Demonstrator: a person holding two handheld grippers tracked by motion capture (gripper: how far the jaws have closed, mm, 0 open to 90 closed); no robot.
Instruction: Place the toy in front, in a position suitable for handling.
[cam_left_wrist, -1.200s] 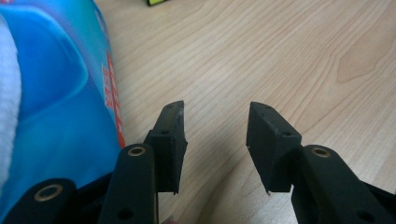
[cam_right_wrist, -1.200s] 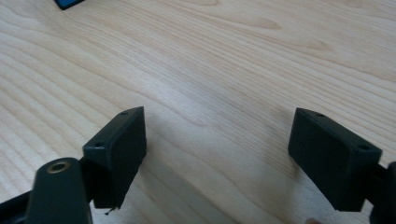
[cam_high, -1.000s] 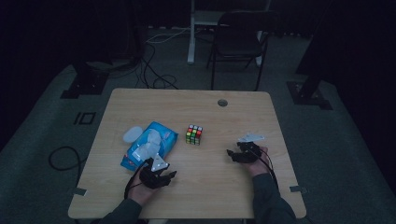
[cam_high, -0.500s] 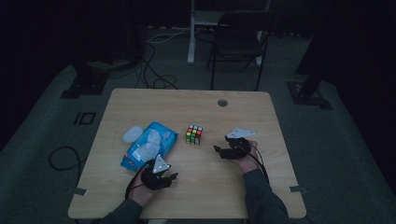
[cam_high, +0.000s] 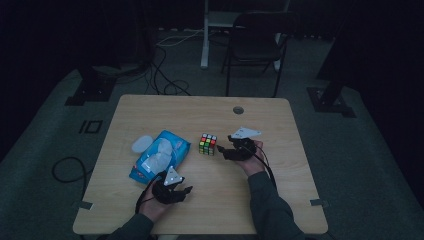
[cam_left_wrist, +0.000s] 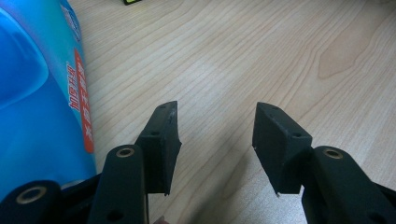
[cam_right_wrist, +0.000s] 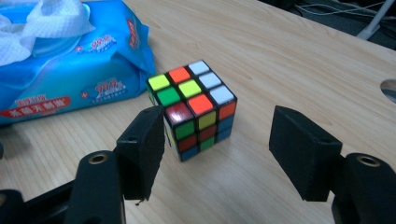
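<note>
Left hand-held gripper (cam_left_wrist: 217, 112) is sitting low over the tabletop (cam_high: 225, 200) at the near left. Its two black, blocky jaws with flat matte pads are standing spread and have just been opening wider. Nothing is lying between them, just bare pale wood grain. In the high view it (cam_high: 186, 190) is pointing right, with a grey three-cornered plate on top and a dark cable trailing back to the hand. Just beside its left jaw, a wipes pack (cam_left_wrist: 37, 116) is lying flat: soft, glossy blue plastic film, pillow-shaped, with a red strip of print along the edge. Right hand-held gripper (cam_right_wrist: 219, 121) is hovering at mid-table, its jaws also standing apart and gripping nothing. Its square black pads are facing each other across open wood. The puzzle cube (cam_right_wrist: 196, 105) is sitting on the tabletop right in front of those jaws, one corner turned toward them, close to the left pad but not pinched. It is hard shiny plastic with a black frame and small square stickers in red, orange, green, yellow, white and blue. In the high view the cube (cam_high: 208, 144) is sitting between the right hand-held gripper (cam_high: 220, 149) and the wipes pack (cam_high: 160, 155), apart from the pack. A crumpled white wipe (cam_right_wrist: 46, 23) is poking out of the pack top, showing a soft, dimpled weave. A round pale lid flap (cam_high: 142, 145) is lying open at the pack's far left. A small round hole (cam_high: 238, 109) is showing in the tabletop near the far edge.
</note>
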